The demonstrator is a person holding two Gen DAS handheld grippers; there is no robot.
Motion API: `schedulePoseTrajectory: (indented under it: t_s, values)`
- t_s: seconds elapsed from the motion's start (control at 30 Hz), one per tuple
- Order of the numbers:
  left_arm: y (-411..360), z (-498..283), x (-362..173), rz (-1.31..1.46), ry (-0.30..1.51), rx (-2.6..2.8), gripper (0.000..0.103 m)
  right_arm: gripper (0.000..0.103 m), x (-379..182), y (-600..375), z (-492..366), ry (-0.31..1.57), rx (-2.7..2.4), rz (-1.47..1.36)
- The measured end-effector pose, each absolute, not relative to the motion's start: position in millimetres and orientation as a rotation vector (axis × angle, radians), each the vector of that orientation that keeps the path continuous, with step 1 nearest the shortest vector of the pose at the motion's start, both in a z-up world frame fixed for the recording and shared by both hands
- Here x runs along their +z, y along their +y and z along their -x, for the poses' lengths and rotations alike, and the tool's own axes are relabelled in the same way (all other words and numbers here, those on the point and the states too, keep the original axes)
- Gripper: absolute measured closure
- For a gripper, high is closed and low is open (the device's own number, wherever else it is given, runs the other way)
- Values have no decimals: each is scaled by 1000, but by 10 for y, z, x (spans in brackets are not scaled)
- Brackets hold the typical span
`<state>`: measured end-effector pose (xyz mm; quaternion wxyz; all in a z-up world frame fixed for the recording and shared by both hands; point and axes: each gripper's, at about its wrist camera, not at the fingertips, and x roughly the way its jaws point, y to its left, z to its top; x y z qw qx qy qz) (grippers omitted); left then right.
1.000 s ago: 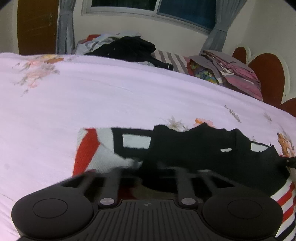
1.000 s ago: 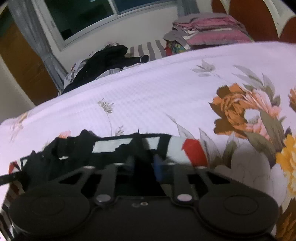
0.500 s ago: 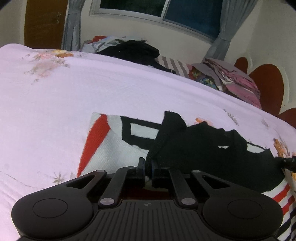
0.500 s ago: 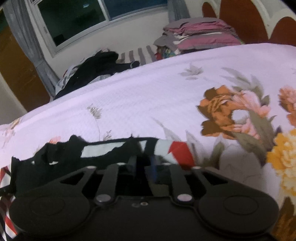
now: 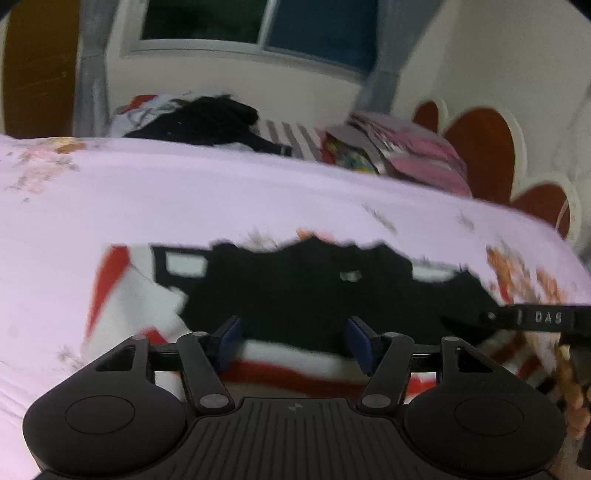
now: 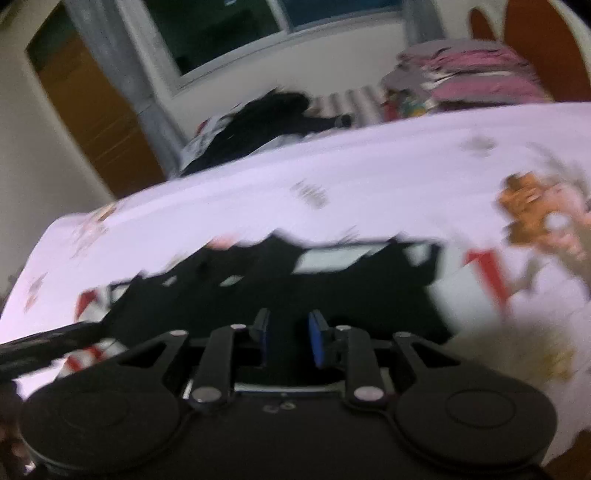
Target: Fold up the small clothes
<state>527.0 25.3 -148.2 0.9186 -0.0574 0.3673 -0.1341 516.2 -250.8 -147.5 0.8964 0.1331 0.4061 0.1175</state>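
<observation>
A small garment (image 5: 295, 291), black with white and red stripes, lies spread on the pink floral bedsheet (image 5: 184, 199). My left gripper (image 5: 293, 343) is open, its blue pads wide apart just above the garment's near edge, holding nothing. My right gripper (image 6: 288, 341) is open with a narrower gap over the black part of the garment (image 6: 280, 288), holding nothing. The right gripper's finger shows at the right edge of the left wrist view (image 5: 543, 317). Both views are blurred.
A heap of dark and striped clothes (image 5: 207, 118) lies at the far edge of the bed. A stack of folded pink clothes (image 5: 406, 155) sits by the red headboard (image 5: 480, 147). A window (image 5: 258, 26) and a brown door (image 6: 92, 110) are behind.
Both grippers were shut on the garment's edge; now both have opened and let it go. The garment lies flatter. Both cameras have pulled back a little and are moving.
</observation>
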Motion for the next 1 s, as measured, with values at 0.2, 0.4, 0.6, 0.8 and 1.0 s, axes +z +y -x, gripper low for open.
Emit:
schedulePoseTrajectory:
  t_s: [0.2,0.4,0.6,0.8,1.0]
  values:
    - [474,-5118,-1738,93,799,-208,42,85,-1636,-2422,-4992,858,237,-134]
    - [637,-5014,-1690,109,820,-182,42,88,-1585,-2664,-4840,848,182,-115]
    - [501,-4922,-1577,146,849,-170,42,75,-1468,-2541,-4673,823,210,-136]
    - [319,-4851,-1585,96,859,-161,42,77,-1535,-2438,-4532,848,203,-115]
    - [317,-4839,-1615,44,871,-142,41,78,-1547,-2619,-4341,846,160,-94]
